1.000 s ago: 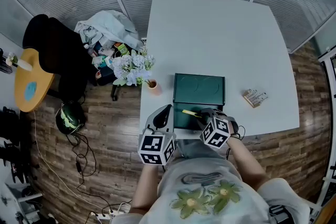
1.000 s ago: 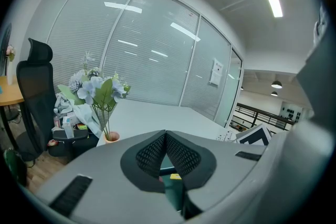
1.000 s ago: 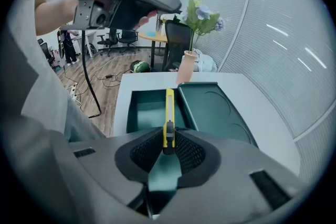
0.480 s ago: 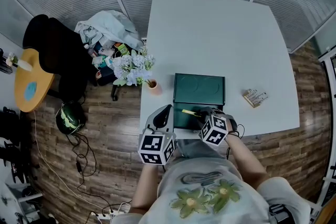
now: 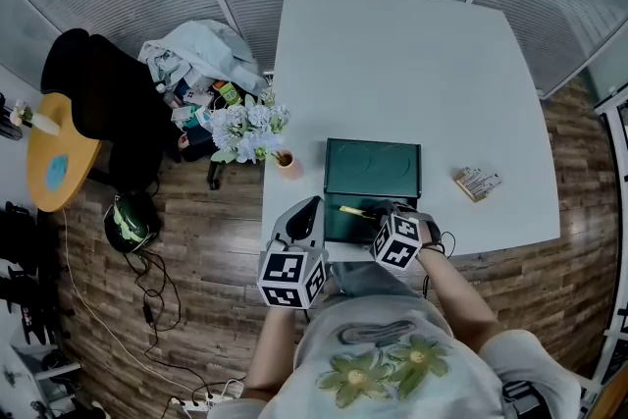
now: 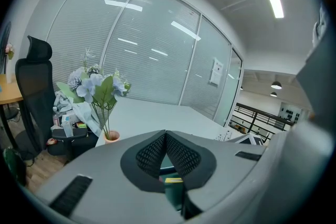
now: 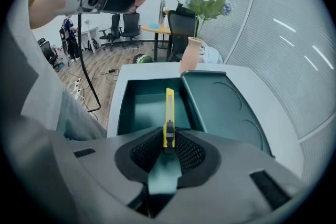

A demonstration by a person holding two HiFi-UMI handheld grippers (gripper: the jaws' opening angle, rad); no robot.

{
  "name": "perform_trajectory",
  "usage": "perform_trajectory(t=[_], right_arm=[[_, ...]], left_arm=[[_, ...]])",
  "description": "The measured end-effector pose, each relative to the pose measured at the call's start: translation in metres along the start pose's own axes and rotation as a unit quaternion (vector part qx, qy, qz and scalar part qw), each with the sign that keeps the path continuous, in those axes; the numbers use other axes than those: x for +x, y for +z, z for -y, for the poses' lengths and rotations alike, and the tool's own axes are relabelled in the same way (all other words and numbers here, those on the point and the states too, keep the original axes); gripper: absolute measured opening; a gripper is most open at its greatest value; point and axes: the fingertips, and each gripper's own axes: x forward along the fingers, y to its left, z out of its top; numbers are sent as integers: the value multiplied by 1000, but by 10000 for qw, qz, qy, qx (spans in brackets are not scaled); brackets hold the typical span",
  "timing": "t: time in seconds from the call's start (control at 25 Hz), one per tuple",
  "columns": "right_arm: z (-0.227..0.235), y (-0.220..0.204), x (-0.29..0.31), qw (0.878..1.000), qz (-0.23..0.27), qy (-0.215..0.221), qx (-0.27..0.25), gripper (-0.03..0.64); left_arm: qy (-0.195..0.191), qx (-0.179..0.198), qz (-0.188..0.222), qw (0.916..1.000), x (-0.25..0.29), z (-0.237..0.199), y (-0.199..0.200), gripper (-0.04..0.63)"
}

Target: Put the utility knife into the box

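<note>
In the head view my right gripper (image 5: 377,214) is shut on a yellow utility knife (image 5: 353,210). It holds the knife over the near, open half of a dark green box (image 5: 339,227). The box's lid (image 5: 373,167) lies flat on the far side. The right gripper view shows the knife (image 7: 169,110) sticking out from between the pads (image 7: 184,150), pointing along the box's tray (image 7: 142,107). My left gripper (image 5: 312,204) hovers at the table's front edge, just left of the box. Its jaws (image 6: 165,135) meet at the tips with nothing between them.
A small pot of pale flowers (image 5: 287,162) stands at the table's left edge, close to the box. A small printed pack (image 5: 477,183) lies to the right of the box. A black chair (image 5: 98,93) and a heap of clutter (image 5: 201,64) sit on the floor at the left.
My right gripper has edged slightly left and away from me with the knife in it. The left gripper has stayed where it was.
</note>
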Motion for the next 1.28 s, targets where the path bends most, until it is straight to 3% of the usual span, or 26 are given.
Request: perform_trajectory(t=[1.28], right_arm=[[-1, -20, 38, 9984, -500, 266, 87, 74]], left_arm=[[34, -87, -174, 9998, 15, -24, -8, -3]])
